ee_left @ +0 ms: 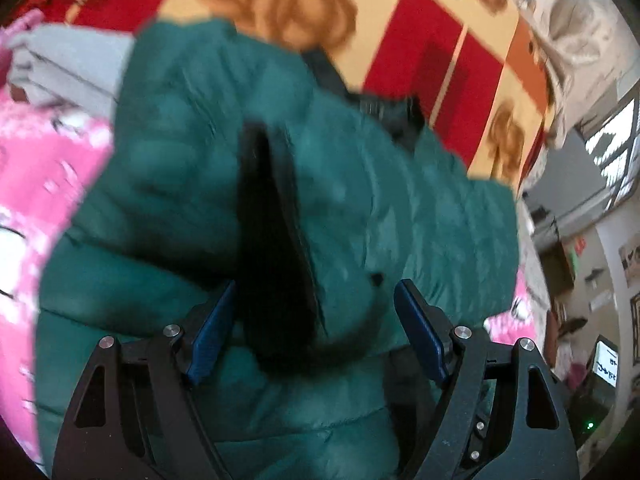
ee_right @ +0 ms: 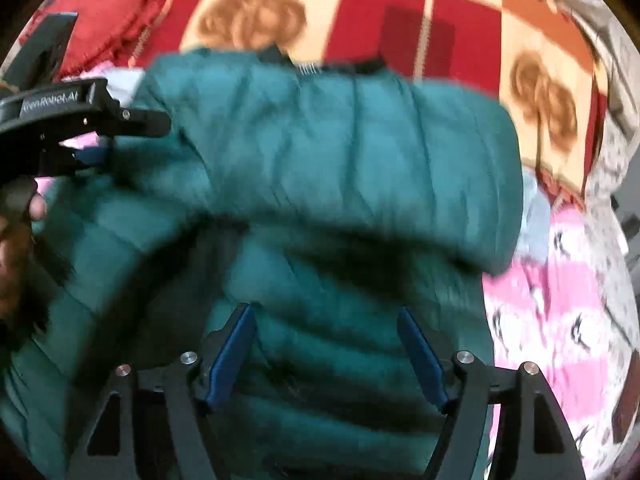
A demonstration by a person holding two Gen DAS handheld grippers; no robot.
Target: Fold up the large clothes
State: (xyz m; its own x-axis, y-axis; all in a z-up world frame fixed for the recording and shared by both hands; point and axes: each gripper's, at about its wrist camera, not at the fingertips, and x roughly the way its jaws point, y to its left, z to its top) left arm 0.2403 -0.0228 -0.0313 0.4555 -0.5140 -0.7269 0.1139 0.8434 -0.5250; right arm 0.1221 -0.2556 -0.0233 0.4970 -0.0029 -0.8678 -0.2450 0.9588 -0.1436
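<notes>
A teal quilted puffer jacket (ee_left: 192,152) lies bunched on the bed and fills both views; it also shows in the right wrist view (ee_right: 340,152). A black-lined opening, perhaps a cuff or collar (ee_left: 276,248), stands up in the left wrist view. My left gripper (ee_left: 316,300) is open, its blue pads (ee_left: 212,340) either side of that black fold. My right gripper (ee_right: 326,324) is open over the jacket's lower folds. The left gripper also shows at the left edge of the right wrist view (ee_right: 104,136), over the jacket's edge.
A red, cream and orange blanket with brown motifs (ee_left: 440,40) covers the bed behind the jacket. A pink and white patterned sheet (ee_right: 560,300) lies to the side. A red zipped garment (ee_right: 108,12) and folded pale cloth (ee_left: 68,60) lie at the far left. Room furniture (ee_left: 592,280) shows at right.
</notes>
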